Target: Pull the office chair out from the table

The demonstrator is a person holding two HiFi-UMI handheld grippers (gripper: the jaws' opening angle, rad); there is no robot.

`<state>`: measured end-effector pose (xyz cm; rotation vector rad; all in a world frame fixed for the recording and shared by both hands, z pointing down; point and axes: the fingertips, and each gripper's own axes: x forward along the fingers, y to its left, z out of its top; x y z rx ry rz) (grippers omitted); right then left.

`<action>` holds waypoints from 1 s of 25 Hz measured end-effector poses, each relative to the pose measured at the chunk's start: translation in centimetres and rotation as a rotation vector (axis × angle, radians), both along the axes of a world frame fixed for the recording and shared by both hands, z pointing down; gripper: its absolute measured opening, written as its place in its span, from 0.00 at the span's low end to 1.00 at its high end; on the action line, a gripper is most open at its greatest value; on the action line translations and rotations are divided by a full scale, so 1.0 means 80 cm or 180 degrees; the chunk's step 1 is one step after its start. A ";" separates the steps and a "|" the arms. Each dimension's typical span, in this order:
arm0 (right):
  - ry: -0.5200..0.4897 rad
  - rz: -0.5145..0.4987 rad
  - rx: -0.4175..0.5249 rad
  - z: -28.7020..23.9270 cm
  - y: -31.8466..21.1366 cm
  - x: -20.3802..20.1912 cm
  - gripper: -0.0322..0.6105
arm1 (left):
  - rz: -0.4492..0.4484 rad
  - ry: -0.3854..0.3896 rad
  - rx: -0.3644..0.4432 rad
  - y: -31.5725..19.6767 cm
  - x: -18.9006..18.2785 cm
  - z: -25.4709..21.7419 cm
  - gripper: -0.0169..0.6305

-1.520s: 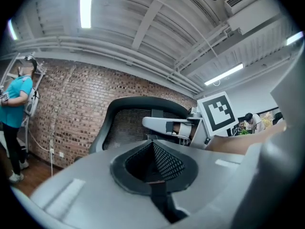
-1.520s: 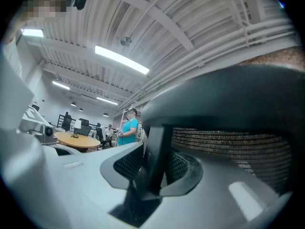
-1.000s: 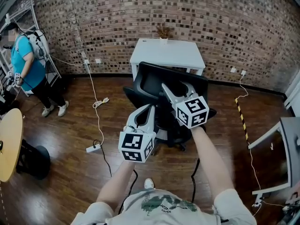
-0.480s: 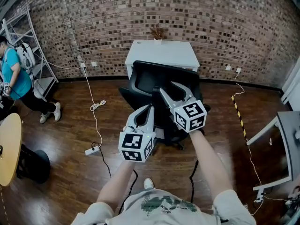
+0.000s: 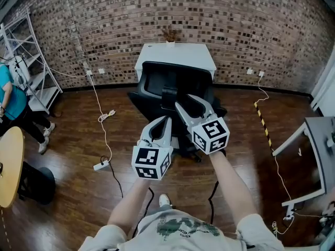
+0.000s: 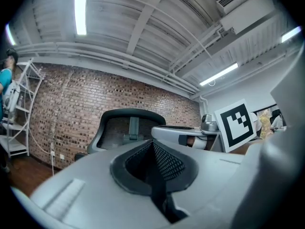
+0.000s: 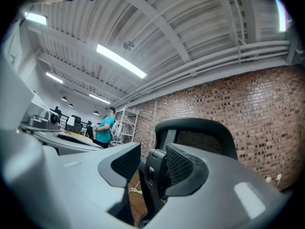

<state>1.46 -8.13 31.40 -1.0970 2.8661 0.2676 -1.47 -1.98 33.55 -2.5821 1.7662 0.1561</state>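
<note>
One, the right hand-held gripper [image 7: 152, 165], pinches the office chair's [image 5: 184, 77] spine; left hand-held gripper [image 6: 153, 149], pressed together, hangs short.

The black mesh office chair [image 5: 172, 85] blocks the front of the white table [image 5: 175, 54]. Bare wooden floor [image 5: 68, 140] lies open on either side, apart from a white power strip [image 5: 100, 166] and white cord [image 5: 106, 116] on the left.

Office chair [image 5: 172, 85]: black mesh back, matt black plastic frame. Worktop [image 5: 175, 54]: white, smooth, matt. Floor [image 5: 78, 156]: dark wood boards, glossy. Wall [image 5: 220, 20]: rough brick. Left tool [image 5: 161, 122], right tool [image 5: 187, 99]: grey matt plastic shells. Pads [image 7: 181, 163]: black, dimpled. Shelf rack [image 5: 46, 94]: white-painted metal.
</note>
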 end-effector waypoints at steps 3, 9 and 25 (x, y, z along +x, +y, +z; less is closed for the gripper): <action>-0.0024 -0.0005 0.0033 -0.003 0.031 0.008 0.29 | -0.0004 -0.0009 0.0006 0.018 0.008 0.000 0.05; -0.0089 -0.0019 0.0183 -0.014 0.099 0.021 0.23 | 0.0016 -0.0039 0.0023 0.054 0.024 -0.002 0.05; -0.0207 0.0134 0.0176 0.021 0.259 0.078 0.05 | 0.0151 -0.0185 0.0036 0.162 0.081 0.021 0.05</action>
